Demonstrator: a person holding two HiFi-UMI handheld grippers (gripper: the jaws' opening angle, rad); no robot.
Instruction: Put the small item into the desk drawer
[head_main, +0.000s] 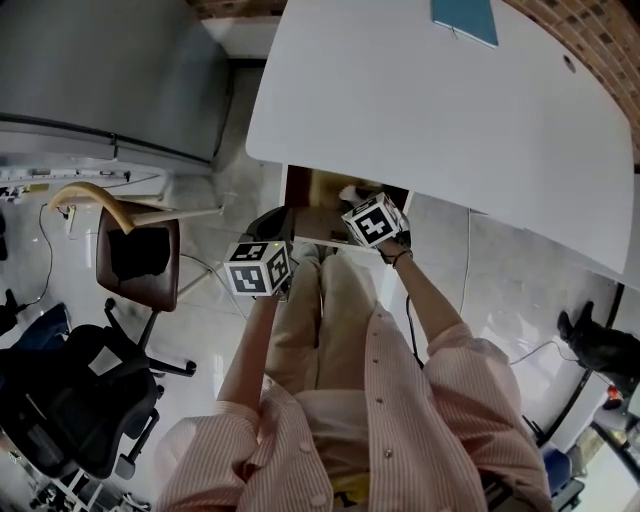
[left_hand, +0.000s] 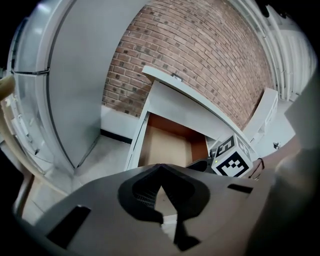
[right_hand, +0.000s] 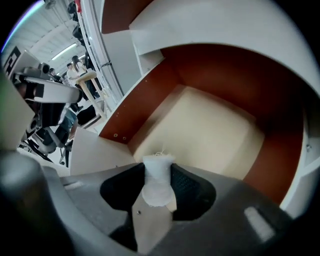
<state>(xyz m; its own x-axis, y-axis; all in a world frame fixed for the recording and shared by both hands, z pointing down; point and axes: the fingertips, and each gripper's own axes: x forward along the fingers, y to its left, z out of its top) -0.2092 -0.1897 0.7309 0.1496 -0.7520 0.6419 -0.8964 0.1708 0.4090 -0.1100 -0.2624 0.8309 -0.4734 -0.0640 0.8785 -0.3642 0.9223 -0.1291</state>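
Observation:
The small item (right_hand: 158, 179) is a white, soft-looking piece with a frayed top. My right gripper (right_hand: 159, 169) is shut on it and holds it just above the open desk drawer (right_hand: 210, 127), whose pale bottom and brown walls fill the right gripper view. In the head view the right gripper (head_main: 360, 200) reaches into the drawer (head_main: 312, 188) under the white desk (head_main: 430, 110). My left gripper (left_hand: 160, 170) is shut with nothing in it. It hangs back in front of the drawer (left_hand: 165, 145), to the left of the right gripper's marker cube (left_hand: 231, 162).
A brown chair (head_main: 140, 255) and a black office chair (head_main: 80, 400) stand to the left on the pale floor. A grey partition (head_main: 110, 70) is at the back left. A blue book (head_main: 465, 18) lies on the desk's far side. The person's legs (head_main: 325, 310) are below the drawer.

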